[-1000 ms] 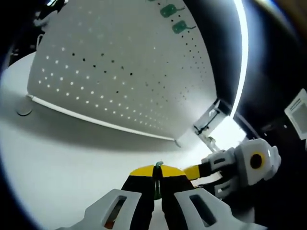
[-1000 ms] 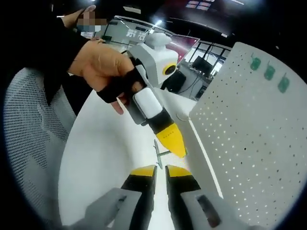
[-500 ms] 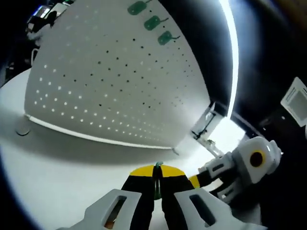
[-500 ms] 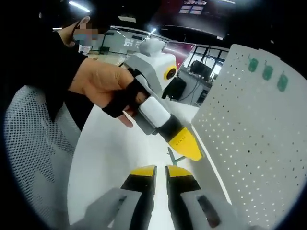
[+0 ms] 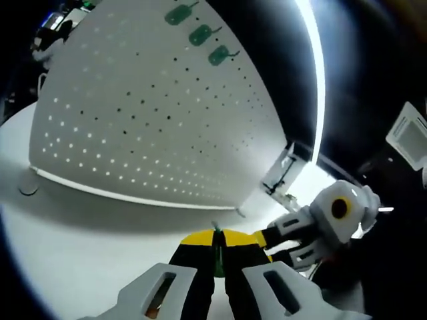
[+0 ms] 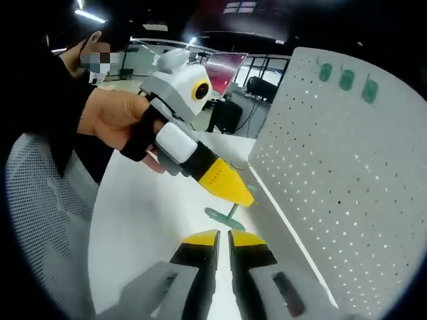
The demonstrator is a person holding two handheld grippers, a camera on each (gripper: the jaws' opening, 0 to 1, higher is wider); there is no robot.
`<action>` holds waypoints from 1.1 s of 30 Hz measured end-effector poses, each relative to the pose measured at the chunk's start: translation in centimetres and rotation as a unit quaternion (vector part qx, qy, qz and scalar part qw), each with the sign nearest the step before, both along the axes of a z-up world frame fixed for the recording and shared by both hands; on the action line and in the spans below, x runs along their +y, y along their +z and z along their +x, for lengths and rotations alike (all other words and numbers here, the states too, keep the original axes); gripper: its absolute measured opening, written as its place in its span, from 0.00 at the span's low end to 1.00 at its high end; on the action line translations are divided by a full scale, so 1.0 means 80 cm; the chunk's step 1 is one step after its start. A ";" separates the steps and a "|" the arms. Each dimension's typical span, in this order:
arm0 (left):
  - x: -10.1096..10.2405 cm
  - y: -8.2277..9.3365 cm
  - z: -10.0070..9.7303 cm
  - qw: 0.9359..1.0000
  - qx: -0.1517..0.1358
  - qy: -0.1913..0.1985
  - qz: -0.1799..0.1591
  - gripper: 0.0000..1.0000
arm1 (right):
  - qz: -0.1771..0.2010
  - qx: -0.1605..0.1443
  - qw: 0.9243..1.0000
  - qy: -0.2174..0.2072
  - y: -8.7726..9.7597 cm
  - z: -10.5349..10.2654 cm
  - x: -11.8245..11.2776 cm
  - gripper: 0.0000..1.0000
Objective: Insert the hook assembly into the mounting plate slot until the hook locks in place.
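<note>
Hook [image 5: 217, 257] mostly hidden between fingers [image 5: 197, 250]

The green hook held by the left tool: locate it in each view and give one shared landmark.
Left gripper view: green hook is a thin sliver pinched between the left tool tips, bottom centre.
Right gripper view: it hangs below the left tool's yellow tips, centre.
Shared landmark: white pegboard bearing three green hooks.

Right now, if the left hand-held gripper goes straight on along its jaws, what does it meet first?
Most likely the white pegboard: it stands ahead of the left hand-held gripper, across a strip of white table. Depth is unclear. The gripper holds a green hook.
</note>
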State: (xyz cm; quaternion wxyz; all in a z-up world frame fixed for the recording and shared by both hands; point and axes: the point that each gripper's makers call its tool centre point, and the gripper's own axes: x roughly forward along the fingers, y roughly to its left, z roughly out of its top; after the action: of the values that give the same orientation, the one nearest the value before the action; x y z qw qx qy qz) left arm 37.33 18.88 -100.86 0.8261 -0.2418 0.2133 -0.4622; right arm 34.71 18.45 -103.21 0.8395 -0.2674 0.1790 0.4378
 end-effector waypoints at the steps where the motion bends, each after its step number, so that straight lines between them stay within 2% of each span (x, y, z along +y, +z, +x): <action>1: 0.000 0.000 0.000 1.000 0.000 0.000 0.000 0.02 | 0.003 0.000 1.000 -0.003 0.001 0.001 -0.001 0.04; 11: 0.002 0.001 0.002 1.000 -0.011 0.004 0.009 0.02 | 0.036 0.007 0.999 -0.027 0.014 0.013 -0.014 0.06; 14: 0.005 0.007 0.005 1.000 -0.026 0.011 0.009 0.02 | 0.085 0.043 0.995 -0.041 0.018 0.012 -0.012 0.07; 17: 0.005 0.017 0.006 0.999 -0.043 0.013 0.001 0.02 | 0.116 0.077 0.989 -0.055 0.017 0.013 -0.014 0.10; 20: 0.005 0.020 0.007 0.998 -0.056 0.014 0.003 0.02 | 0.158 0.103 0.979 -0.072 0.021 0.016 -0.016 0.11; 21: 0.004 0.020 0.007 0.998 -0.058 0.014 0.005 0.02 | 0.178 0.115 0.974 -0.080 0.024 0.018 -0.018 0.11; 26: 0.003 0.020 0.006 0.997 -0.072 0.011 0.011 0.02 | 0.235 0.148 0.956 -0.097 0.033 0.020 -0.021 0.11; 33: -0.005 0.040 -0.002 0.992 -0.122 0.001 0.010 0.02 | 0.299 0.196 0.927 -0.116 0.041 0.019 -0.020 0.11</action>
State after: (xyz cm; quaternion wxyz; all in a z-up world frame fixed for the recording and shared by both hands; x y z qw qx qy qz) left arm 37.17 18.45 -97.69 0.8487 -0.1757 0.1149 -0.4855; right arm 36.22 16.82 -99.93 0.8735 0.1101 0.2306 0.4144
